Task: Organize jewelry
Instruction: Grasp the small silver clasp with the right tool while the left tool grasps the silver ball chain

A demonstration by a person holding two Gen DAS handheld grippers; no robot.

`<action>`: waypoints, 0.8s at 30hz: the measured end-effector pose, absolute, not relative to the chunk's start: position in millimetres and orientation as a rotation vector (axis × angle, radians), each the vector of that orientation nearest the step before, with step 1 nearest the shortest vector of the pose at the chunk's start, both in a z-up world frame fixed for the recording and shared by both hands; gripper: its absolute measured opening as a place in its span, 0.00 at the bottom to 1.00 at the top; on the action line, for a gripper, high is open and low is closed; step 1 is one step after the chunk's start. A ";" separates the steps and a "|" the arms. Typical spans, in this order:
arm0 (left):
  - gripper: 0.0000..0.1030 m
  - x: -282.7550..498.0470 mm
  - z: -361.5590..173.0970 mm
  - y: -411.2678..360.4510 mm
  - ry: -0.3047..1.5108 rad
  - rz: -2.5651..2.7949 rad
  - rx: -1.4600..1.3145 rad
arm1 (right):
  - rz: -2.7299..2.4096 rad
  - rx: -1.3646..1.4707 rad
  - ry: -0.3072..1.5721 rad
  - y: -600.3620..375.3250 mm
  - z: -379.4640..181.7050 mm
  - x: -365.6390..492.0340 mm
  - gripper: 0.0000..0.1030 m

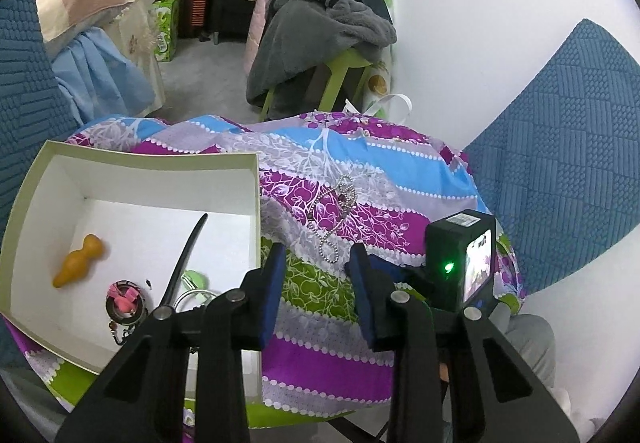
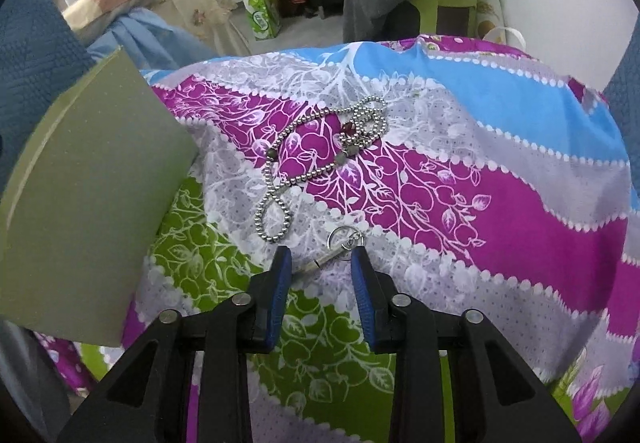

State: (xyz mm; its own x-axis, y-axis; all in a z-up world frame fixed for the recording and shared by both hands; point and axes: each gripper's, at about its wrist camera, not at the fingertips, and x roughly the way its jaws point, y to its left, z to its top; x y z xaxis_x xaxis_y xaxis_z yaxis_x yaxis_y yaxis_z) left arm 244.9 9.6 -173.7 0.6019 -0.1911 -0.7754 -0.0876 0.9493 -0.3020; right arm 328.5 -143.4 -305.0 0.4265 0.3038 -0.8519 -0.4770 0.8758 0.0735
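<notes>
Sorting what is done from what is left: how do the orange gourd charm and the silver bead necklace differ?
The orange gourd charm lies inside the white box; the silver bead necklace lies outside on the patterned cloth. The charm is one solid piece; the necklace is a looped bead string. Neither is gripped.

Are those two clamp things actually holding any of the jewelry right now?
No. Each hand-held gripper, left and right, is open and empty. The beaded necklace and a small key-ring piece lie loose on the cloth.

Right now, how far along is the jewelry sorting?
Done: orange gourd-shaped pendant, pink charm ring and black curved stick lie inside the white box. In hand: nothing; the open right gripper straddles a small keyring piece. Left: that and the silver bead necklace.
</notes>
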 end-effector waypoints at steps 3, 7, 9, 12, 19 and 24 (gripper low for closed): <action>0.33 247.1 -175.5 7.5 0.931 -0.060 -0.331 | 0.487 -0.214 1.013 -140.0 -304.8 328.5 0.10; 0.33 252.4 -178.5 1.3 0.943 -0.074 -0.332 | 0.466 -0.197 1.036 -145.2 -304.6 331.8 0.03; 0.33 256.5 -179.6 -3.9 0.946 -0.078 -0.325 | 0.457 -0.169 1.044 -152.5 -303.3 333.6 0.03; 0.33 267.6 -183.0 -17.0 0.956 -0.103 -0.313 | 0.441 -0.115 1.032 -167.1 -295.5 336.5 0.03; 0.33 300.3 -197.0 -52.3 0.981 -0.164 -0.273 | 0.418 0.005 1.018 -209.5 -282.0 340.9 0.03; 0.33 334.1 -230.2 -67.1 1.039 -0.178 -0.248 | 0.403 0.040 1.020 -226.8 -280.6 345.3 0.03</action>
State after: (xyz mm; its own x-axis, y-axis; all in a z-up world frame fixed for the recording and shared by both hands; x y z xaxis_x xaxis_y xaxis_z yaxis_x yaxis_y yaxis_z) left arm 334.1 -67.1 -230.2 0.4965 -0.2616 -0.8277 0.0282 0.9579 -0.2859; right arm 345.3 -226.8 -280.6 0.4565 0.3452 -0.8200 -0.3080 0.9260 0.2184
